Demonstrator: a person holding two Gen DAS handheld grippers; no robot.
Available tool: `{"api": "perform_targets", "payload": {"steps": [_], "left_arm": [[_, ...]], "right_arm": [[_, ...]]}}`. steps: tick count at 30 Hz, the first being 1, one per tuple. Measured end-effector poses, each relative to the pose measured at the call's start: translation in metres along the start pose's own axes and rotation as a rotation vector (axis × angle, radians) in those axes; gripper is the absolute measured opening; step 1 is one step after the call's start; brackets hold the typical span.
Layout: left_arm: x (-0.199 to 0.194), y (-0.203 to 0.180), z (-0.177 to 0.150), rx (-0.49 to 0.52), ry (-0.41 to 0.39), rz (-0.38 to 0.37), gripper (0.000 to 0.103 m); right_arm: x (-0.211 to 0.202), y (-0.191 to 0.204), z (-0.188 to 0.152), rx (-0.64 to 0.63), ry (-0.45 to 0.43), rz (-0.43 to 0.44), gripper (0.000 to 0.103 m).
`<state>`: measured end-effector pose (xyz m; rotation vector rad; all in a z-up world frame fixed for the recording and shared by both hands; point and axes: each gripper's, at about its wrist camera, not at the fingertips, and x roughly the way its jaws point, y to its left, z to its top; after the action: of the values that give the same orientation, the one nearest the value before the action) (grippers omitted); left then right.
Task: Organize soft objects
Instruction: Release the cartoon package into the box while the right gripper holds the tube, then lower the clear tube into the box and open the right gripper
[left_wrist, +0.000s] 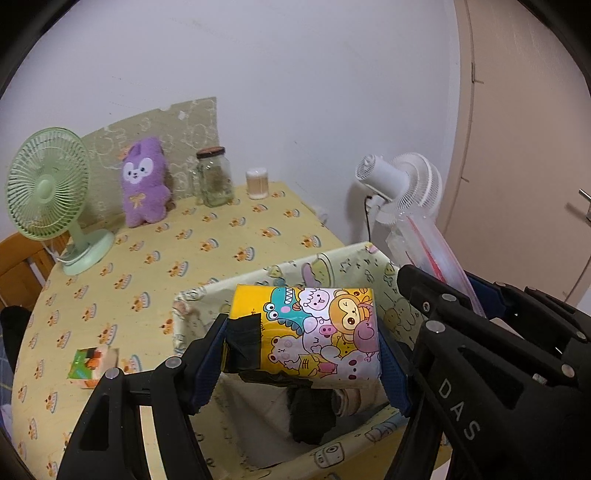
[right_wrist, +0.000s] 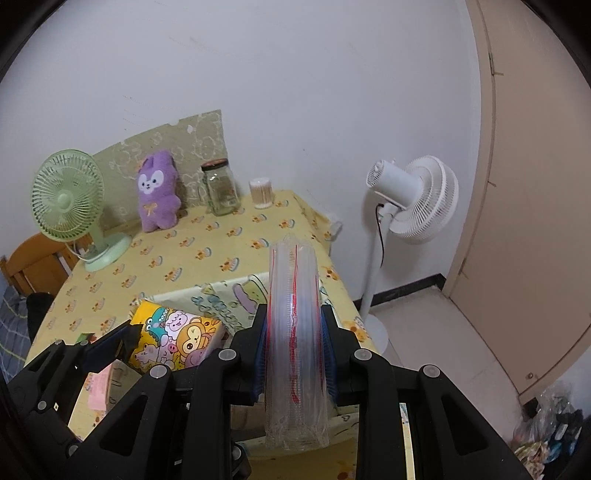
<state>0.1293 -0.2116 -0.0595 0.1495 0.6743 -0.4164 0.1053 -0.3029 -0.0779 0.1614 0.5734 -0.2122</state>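
Yellow cartoon-printed tissue pack (left_wrist: 314, 328) clamped in left tongs (left_wrist: 303, 354), lower centre, above open fabric bin (left_wrist: 332, 264) holding dark cloth, right tongs (right_wrist: 295, 354) gripping rolled clear zip bags (right_wrist: 295, 332), glass jar (left_wrist: 213, 177) upper centre on counter (left_wrist: 207, 236).

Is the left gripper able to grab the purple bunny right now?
Probably not. The left gripper is shut on the cartoon pack over the fabric bin, so its jaws are full. The bunny sits far back by the wall.
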Motion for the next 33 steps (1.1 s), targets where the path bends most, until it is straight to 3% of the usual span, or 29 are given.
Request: {"api": "perform_targets", "payload": {"steps": [5,9,29,32,33], "left_arm": [[0.008,-0.004,0.000,0.010,0.023,-0.012,0.076],[0.013,-0.004,0.000,0.017,0.036,-0.016,0.086],[0.029,0.005,0.003,0.056,0.086,0.025,0.088],[0.030,0.006,0.001,0.057,0.091,0.028,0.088],[0.030,0.006,0.001,0.056,0.093,0.028,0.088]], "right_arm": [[0.008,-0.006,-0.002,0.018,0.020,-0.001,0.029],[0.013,-0.007,-0.002,0.027,0.030,0.003,0.029],[0.044,0.003,0.000,0.034,0.086,0.076,0.029],[0.046,0.004,-0.002,0.038,0.101,0.078,0.040],[0.046,0.004,-0.002,0.039,0.110,0.079,0.055]]}}
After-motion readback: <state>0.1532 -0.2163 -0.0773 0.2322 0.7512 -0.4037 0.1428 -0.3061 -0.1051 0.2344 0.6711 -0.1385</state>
